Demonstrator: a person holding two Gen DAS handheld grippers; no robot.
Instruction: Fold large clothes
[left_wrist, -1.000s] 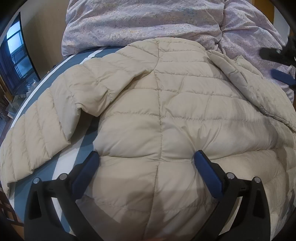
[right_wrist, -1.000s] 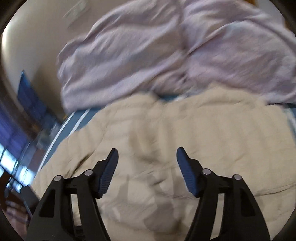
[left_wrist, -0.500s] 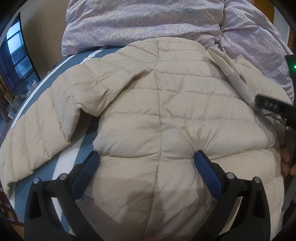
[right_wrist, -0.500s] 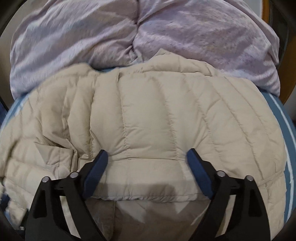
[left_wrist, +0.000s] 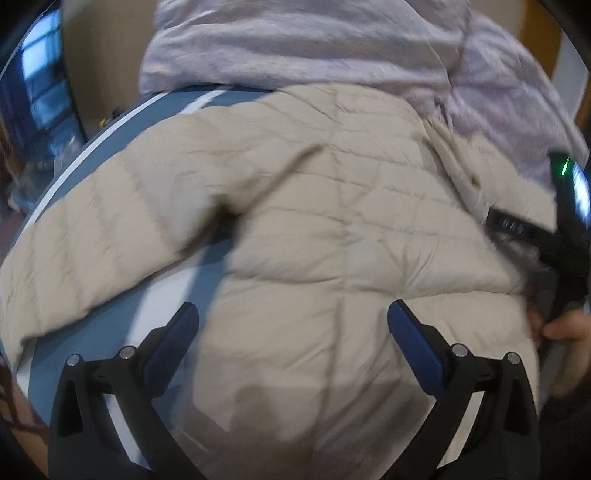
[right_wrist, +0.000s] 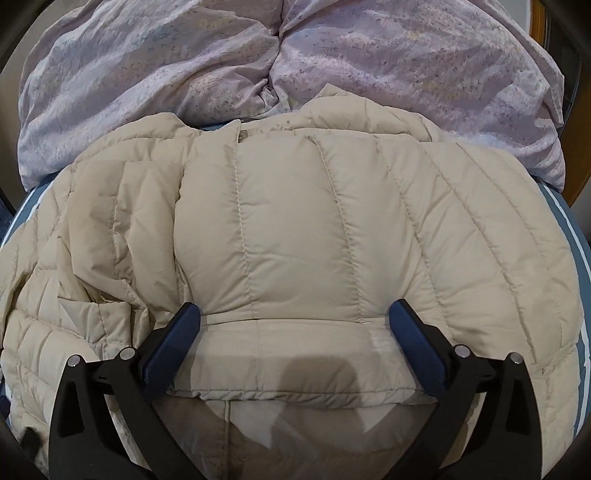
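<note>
A beige quilted puffer jacket (left_wrist: 332, 221) lies back-up on the bed. Its one sleeve (left_wrist: 110, 240) stretches out to the left. My left gripper (left_wrist: 291, 317) hovers open above the jacket's lower back, with nothing between its pads. In the right wrist view the other sleeve (right_wrist: 295, 240) lies folded across the jacket (right_wrist: 92, 277). Its cuff end sits between the fingers of my right gripper (right_wrist: 293, 317), whose jaws are opening wide; the pads do not press it. The right gripper's body (left_wrist: 569, 221) and a hand (left_wrist: 565, 328) show at the right edge of the left wrist view.
A crumpled lilac duvet (right_wrist: 184, 74) is piled behind the jacket and also fills the top of the left wrist view (left_wrist: 295, 44). The blue sheet with white stripes (left_wrist: 177, 280) shows beside the jacket. A window (left_wrist: 40, 81) lies beyond the bed's left edge.
The right gripper came down over the jacket and its jaws spread wider around the folded sleeve. The left gripper shifted left, so more sheet shows; its view is blurred.
</note>
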